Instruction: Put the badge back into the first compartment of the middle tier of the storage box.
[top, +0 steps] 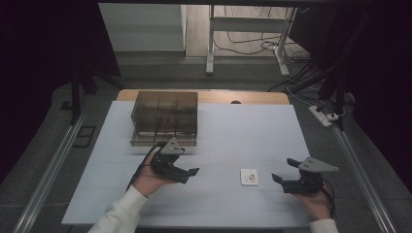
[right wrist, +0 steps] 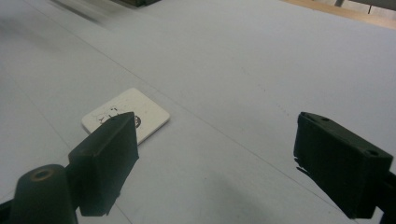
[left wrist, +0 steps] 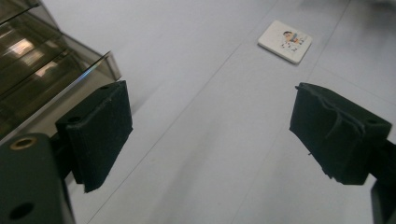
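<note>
— What is seen around the table (top: 272, 121)?
— Grey floor (top: 160, 68) is seen beyond it, where a white metal frame (top: 212, 43) stands among loose cables (top: 252, 47); a power strip (top: 320, 115) lies at right.
— And the light?
— The sides are left dark.

- The desk (top: 272, 126) is covered by a pale sheet, with a wooden edge showing at the far side.
- A smoky clear organizer box (top: 164, 118) stands far left.
- A small white card (top: 249, 176) lies flat, near the front, right of centre.
</note>
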Tool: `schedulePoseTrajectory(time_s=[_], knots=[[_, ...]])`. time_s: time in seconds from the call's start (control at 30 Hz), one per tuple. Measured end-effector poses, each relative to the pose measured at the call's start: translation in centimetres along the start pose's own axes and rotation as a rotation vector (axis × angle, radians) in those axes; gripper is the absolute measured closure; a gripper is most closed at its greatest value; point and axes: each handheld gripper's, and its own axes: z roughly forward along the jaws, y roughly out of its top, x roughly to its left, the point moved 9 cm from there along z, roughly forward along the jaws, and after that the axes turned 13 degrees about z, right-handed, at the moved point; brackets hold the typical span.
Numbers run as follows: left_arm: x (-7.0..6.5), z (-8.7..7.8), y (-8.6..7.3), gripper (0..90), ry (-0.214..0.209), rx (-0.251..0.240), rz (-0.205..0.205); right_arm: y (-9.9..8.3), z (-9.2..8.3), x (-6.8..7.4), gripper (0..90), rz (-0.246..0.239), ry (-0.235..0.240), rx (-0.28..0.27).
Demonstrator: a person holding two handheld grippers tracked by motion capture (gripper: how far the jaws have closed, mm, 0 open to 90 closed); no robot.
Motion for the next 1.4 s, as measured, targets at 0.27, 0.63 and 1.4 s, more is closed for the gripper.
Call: schedulePoseTrajectory(time_s=[0.27,0.63,1.4], knots=[[-0.8,1.4,1.6,12.8,-0.03,0.006,0.032,0.0,0.1,0.1,13.7,-0.004,0.002,0.001],[-1.6,3.9,3.3,12.8,-0.066,0.02,0.058,0.1,0.1,0.0,13.8,-0.004,-0.003,-0.002],[-2.1,7.7,4.7,12.6,-0.118,0.068,0.092,0.1,0.2,0.1,14.1,-0.014,0.003,0.004]])
